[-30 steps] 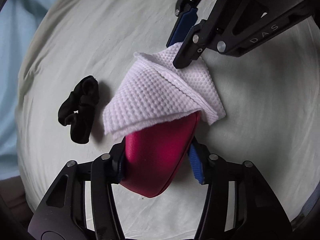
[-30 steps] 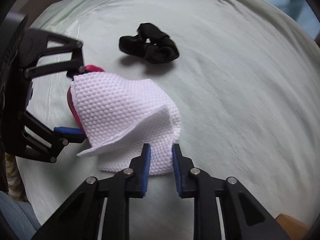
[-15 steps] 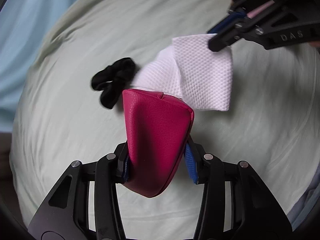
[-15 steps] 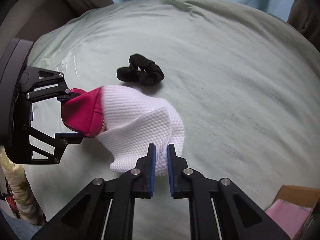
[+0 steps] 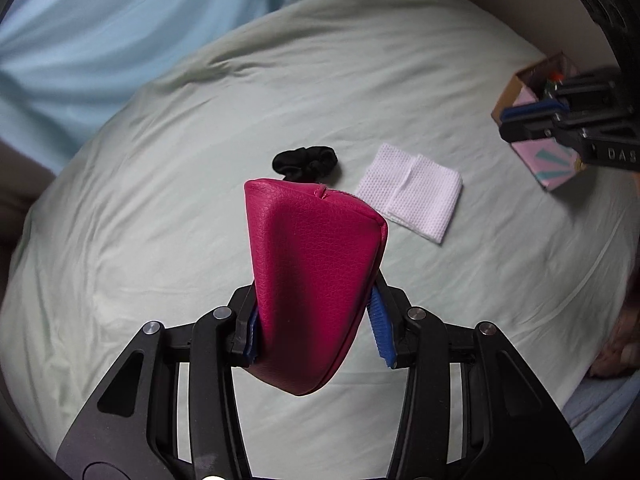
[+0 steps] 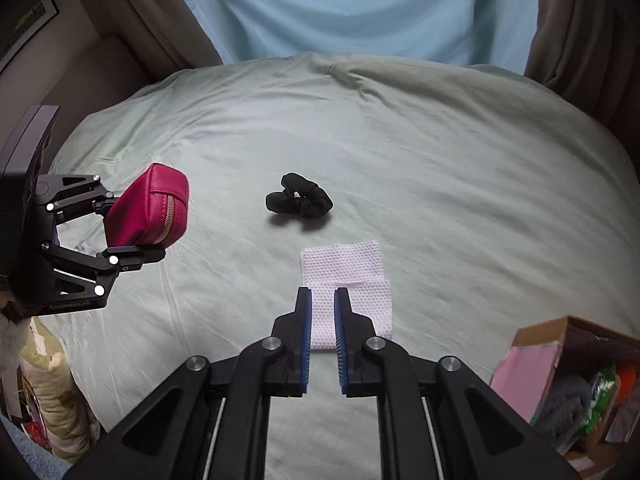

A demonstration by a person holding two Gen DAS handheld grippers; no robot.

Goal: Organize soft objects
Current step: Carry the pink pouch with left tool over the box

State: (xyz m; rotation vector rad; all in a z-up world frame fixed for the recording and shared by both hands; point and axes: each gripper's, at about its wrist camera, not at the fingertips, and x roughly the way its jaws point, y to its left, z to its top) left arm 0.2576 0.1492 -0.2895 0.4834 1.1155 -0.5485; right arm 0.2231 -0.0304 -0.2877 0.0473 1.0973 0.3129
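Left wrist view: left gripper (image 5: 316, 328) is clamped on the magenta pouch (image 5: 316, 276), blue pads pressing both of its sides, pouch lifted clear of the pale green bedsheet (image 5: 160, 208). Pouch stands on end between the fingers, seam edge pointing away from the camera.

White cloth (image 5: 412, 192) lies flat and folded on the sheet, nothing holding it. Black scrunchie (image 5: 306, 162) sits just beside it on the left in this view, not touching it; the pouch's top edge hides the scrunchie's near part.

Right gripper (image 5: 520, 120) shows at the right edge of the left wrist view, up off the bed, in front of a cardboard box (image 5: 556, 168) with a pink side.

Right wrist view: right gripper's blue pads stand close together with a narrow gap, nothing between them – closed and empty. The cloth seen through the gap is down on the sheet, below the fingertips, not gripped. Scrunchie lies further out, past the cloth. Left gripper with the pouch hangs at the left, gold zipper (image 6: 166, 220) facing this camera. Box at lower right holds mixed soft items, contents too jumbled to name.

Light blue fabric (image 6: 360, 4) hangs behind the bed.
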